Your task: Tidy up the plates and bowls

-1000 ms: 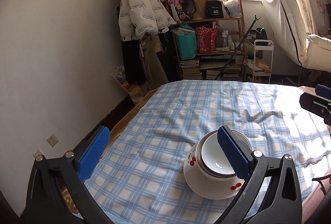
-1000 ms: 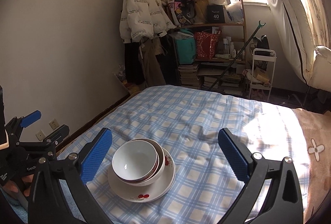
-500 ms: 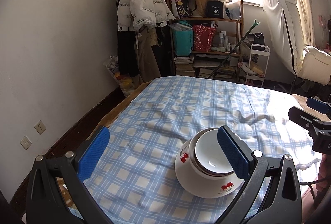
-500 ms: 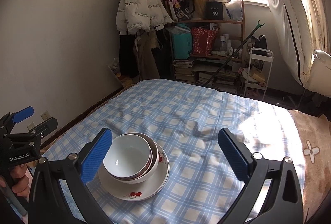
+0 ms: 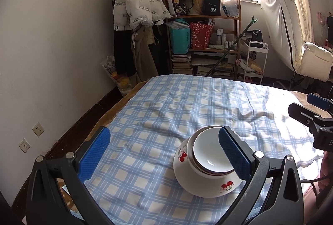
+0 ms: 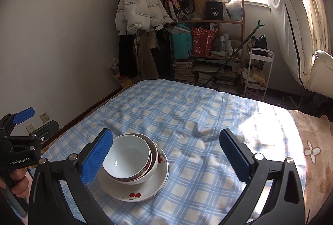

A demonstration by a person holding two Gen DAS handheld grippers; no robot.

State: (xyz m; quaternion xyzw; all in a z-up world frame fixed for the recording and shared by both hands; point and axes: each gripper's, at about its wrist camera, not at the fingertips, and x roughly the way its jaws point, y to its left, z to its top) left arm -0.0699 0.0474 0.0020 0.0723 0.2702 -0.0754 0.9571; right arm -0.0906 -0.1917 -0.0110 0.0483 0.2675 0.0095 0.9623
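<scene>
A white plate with cherry prints (image 5: 208,187) (image 6: 133,191) lies on the blue checked cloth (image 5: 158,121) (image 6: 187,116). Nested white bowls (image 5: 208,160) (image 6: 129,160) sit stacked on the plate. My left gripper (image 5: 164,154) is open and empty, above the cloth; its right finger overlaps the bowls' right side in the view. My right gripper (image 6: 166,154) is open and empty, held above the cloth with its left finger in front of the bowls' left edge. Each gripper shows at the edge of the other's view.
The cloth covers a bed by the white wall (image 5: 52,48). Beyond its far edge stand a cluttered wooden shelf (image 5: 208,42), a hanging white jacket (image 5: 137,4), a small white cart (image 5: 256,62) and a covered chair (image 5: 291,37). A brown blanket (image 6: 308,141) lies at right.
Both grippers have risen and pulled back a little, so the view tilts upward. The stack of plate and bowls has not moved. Both stay open.
</scene>
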